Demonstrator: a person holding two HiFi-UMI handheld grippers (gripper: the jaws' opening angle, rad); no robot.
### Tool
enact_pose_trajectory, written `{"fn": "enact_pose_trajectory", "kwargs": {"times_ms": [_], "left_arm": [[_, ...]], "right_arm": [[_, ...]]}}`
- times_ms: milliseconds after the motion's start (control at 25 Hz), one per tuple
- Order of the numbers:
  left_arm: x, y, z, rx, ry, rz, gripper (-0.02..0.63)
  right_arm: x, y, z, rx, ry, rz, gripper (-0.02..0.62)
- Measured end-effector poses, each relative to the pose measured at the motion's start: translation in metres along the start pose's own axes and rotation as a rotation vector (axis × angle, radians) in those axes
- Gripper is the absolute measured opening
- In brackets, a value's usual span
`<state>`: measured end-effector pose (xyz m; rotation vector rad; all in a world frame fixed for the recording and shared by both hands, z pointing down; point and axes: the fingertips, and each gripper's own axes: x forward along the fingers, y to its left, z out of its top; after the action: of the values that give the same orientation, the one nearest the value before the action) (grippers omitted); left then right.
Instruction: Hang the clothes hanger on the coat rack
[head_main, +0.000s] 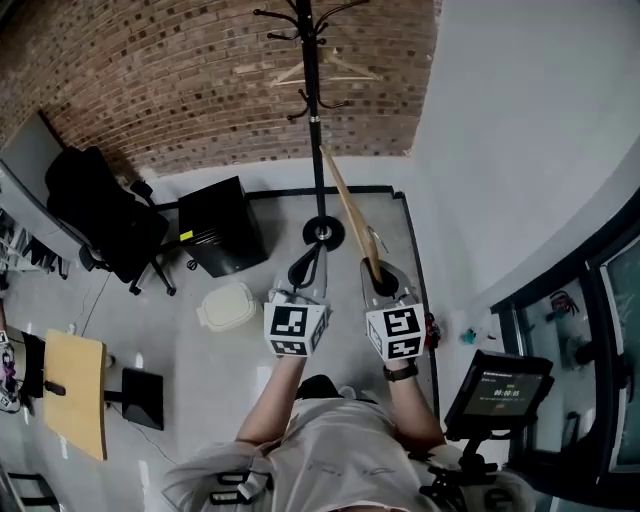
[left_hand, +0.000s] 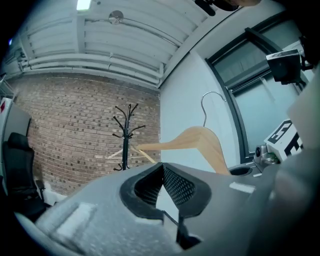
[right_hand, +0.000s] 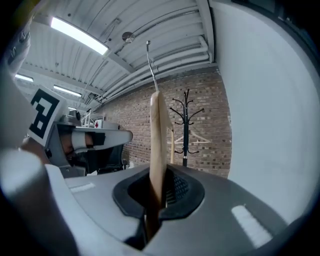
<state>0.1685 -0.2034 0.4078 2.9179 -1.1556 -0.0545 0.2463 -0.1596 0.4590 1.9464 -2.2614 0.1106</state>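
Rising from the right gripper (right_hand: 159, 175), the wooden hanger (right_hand: 157, 135) is clamped by one arm between closed jaws. Its body stands edge-on to that camera and its wire hook (right_hand: 151, 62) is topmost. Gripping low on one arm probably keeps the hook free and high, ready to go over a peg.

In the head view the hanger (head_main: 350, 215) slants up and away from the right gripper (head_main: 382, 280) towards the coat rack (head_main: 311, 110), but stays apart from it. The rack stands ahead against the brick wall (head_main: 180, 70), and a pale hanger (head_main: 325, 68) already hangs on it.

The left gripper (left_hand: 161, 167) holds nothing; its pads meet at the tips. It rides just beside the right one, likely in reserve to steady the hanger.

A black office chair (head_main: 100, 215), a black cabinet (head_main: 222, 225) and a white lidded tub (head_main: 228, 305) stand off to the left, well clear of the approach.

Only the square black-and-white marker cubes (head_main: 395, 333) show clear print. The small screen (head_main: 497, 385) at right shows digits too small to read, and no brand is legible.
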Motion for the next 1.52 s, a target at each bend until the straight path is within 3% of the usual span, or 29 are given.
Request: {"fn": "enact_pose_trajectory", "kwargs": {"times_ms": [240,400,720,960,1120,1520], "left_arm": [[0.041,0.058,-0.032,-0.017,0.055,0.089,0.000],[0.095,0.105,-0.046,-0.034,0.051,0.107,0.000],[0.230,0.192,-0.016,0.006,-0.042,0.093,0.000],[0.294,0.245,-0.005,0.001,-0.057,0.086,0.000],[0.324,0.263,-0.022,-0.026,-0.008,0.111,0.000],[0.384,0.288,-0.011,0.008,-0.002,0.188,0.000]], "right_arm": [[0.065,-0.032,-0.003,0.056,-0.036,-0.007,0.003],[0.130,-0.047,-0.001,0.057,-0.063,0.044,0.003],[0.274,-0.093,0.032,-0.046,-0.060,0.168,0.003],[0.351,-0.114,0.055,-0.068,-0.062,0.215,0.003],[0.383,-0.132,0.051,-0.074,-0.028,0.249,0.005],[0.445,-0.186,0.076,-0.111,-0.053,0.495,0.003]]}}
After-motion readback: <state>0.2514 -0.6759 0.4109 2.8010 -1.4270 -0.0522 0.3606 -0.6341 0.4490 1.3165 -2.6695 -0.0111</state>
